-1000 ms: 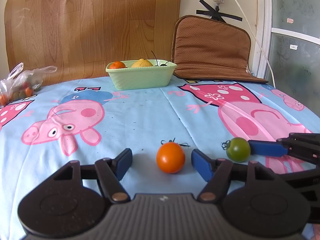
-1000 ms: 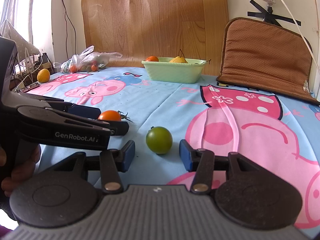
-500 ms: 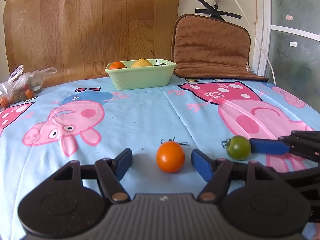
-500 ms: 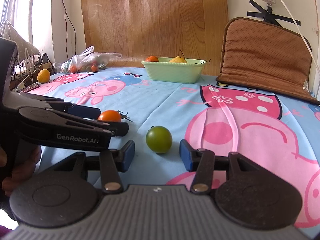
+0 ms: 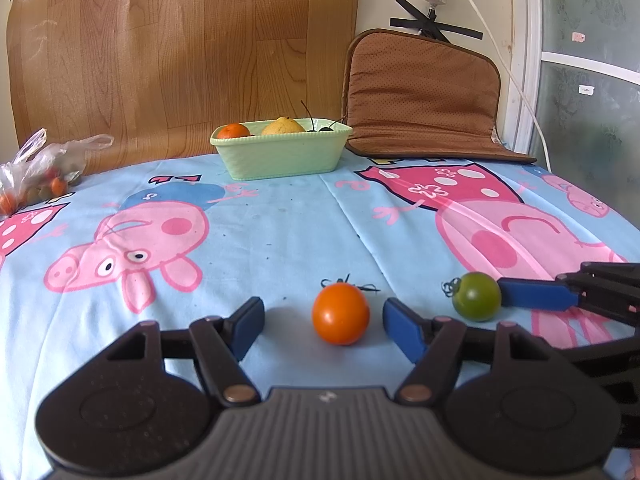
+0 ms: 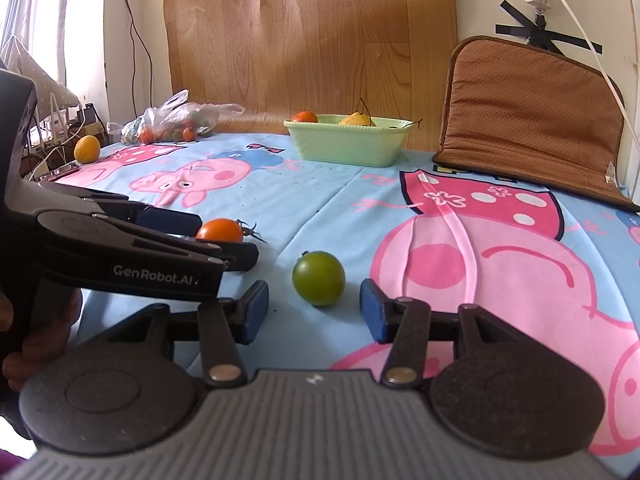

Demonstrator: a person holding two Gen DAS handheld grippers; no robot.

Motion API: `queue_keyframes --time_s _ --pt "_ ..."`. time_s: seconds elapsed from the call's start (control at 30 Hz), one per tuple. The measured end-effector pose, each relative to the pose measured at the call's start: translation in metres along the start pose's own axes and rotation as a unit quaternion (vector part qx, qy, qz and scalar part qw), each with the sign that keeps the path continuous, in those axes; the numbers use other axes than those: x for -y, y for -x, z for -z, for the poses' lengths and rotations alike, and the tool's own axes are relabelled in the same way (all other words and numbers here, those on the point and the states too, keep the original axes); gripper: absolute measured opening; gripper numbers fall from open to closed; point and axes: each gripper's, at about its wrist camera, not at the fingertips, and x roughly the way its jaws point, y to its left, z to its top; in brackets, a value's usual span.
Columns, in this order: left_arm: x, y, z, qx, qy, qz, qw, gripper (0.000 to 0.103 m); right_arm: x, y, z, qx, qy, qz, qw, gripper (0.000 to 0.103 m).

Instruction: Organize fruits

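An orange tomato (image 5: 340, 313) rests on the cartoon-print cloth between the blue pads of my left gripper (image 5: 323, 325), which is open; gaps show on both sides of it. A green tomato (image 6: 319, 277) lies between the pads of my right gripper (image 6: 314, 309), also open and not touching it. In the left wrist view the green tomato (image 5: 477, 296) sits to the right, with a right fingertip (image 5: 536, 298) beside it. In the right wrist view the orange tomato (image 6: 220, 230) peeks out behind the left gripper's arm. A pale green basket (image 5: 282, 153) at the back holds an orange fruit and a yellow one.
A brown cushion (image 5: 424, 96) leans on the wall right of the basket. A plastic bag (image 6: 176, 120) of small fruits and a loose yellow fruit (image 6: 87, 149) lie at the table's far left. A hand (image 6: 36, 332) holds the left gripper. A wooden board stands behind.
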Motion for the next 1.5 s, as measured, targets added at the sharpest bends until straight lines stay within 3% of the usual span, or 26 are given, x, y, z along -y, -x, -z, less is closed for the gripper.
queue_keyframes --time_s 1.5 --pt "-0.0004 0.0003 0.0005 0.000 0.001 0.001 1.0000 0.068 -0.0014 -0.0004 0.0007 -0.001 -0.005 0.003 1.000 0.059"
